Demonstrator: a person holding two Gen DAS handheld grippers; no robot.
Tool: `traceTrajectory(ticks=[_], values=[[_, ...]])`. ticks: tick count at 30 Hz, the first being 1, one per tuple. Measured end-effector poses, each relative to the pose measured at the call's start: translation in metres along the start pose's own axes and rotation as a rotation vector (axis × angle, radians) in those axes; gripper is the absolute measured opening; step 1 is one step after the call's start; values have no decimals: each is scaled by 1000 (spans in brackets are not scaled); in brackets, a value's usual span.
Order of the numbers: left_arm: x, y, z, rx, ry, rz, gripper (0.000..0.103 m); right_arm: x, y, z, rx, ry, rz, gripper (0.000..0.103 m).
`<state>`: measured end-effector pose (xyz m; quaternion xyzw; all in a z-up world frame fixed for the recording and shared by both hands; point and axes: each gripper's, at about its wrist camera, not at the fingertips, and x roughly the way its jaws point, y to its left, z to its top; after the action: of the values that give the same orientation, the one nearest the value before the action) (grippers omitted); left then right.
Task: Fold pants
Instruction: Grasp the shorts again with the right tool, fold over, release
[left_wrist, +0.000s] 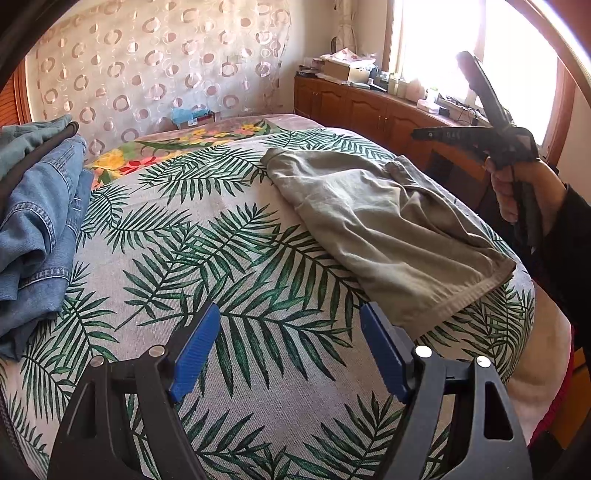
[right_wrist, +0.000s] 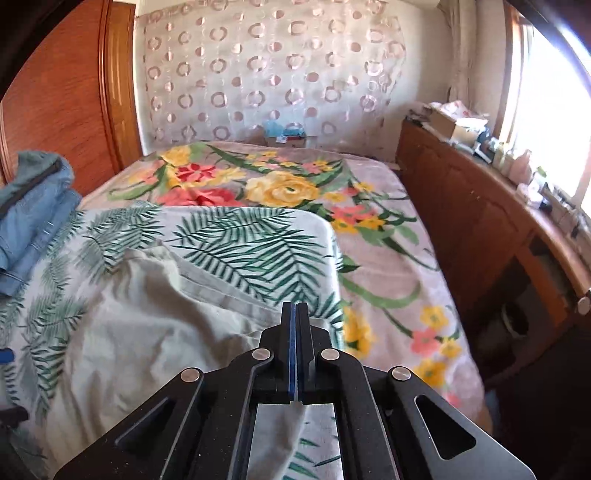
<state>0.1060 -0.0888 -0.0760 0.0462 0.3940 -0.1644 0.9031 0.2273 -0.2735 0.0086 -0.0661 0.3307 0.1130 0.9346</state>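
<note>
Beige-grey pants lie folded on the palm-leaf sheet at the right side of the bed; they also show in the right wrist view. My left gripper is open and empty, low over the sheet, just left of the pants' near hem. My right gripper is shut with nothing between its pads, held above the pants' right edge. In the left wrist view the right gripper is raised in a hand beyond the pants.
A pile of blue jeans sits at the bed's left edge, seen too in the right wrist view. A floral blanket covers the far bed. A wooden cabinet with clutter runs along the right under the window.
</note>
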Motion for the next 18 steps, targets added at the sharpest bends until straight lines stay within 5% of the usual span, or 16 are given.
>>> traceTrajectory(ticks=[3, 8, 15, 16, 18], values=[[1, 0, 1, 0, 0, -3, 79, 2, 13, -6, -27, 13, 32, 1], [7, -9, 13, 24, 0, -18, 79, 18, 14, -12, -37, 49, 59, 29], [26, -34, 36, 80, 24, -19, 79, 32, 8, -17, -74, 135, 24, 29], [28, -36, 36, 83, 31, -17, 79, 33, 7, -16, -84, 134, 16, 9], [34, -38, 34, 87, 48, -11, 79, 30, 4, -15, -103, 120, 15, 3]])
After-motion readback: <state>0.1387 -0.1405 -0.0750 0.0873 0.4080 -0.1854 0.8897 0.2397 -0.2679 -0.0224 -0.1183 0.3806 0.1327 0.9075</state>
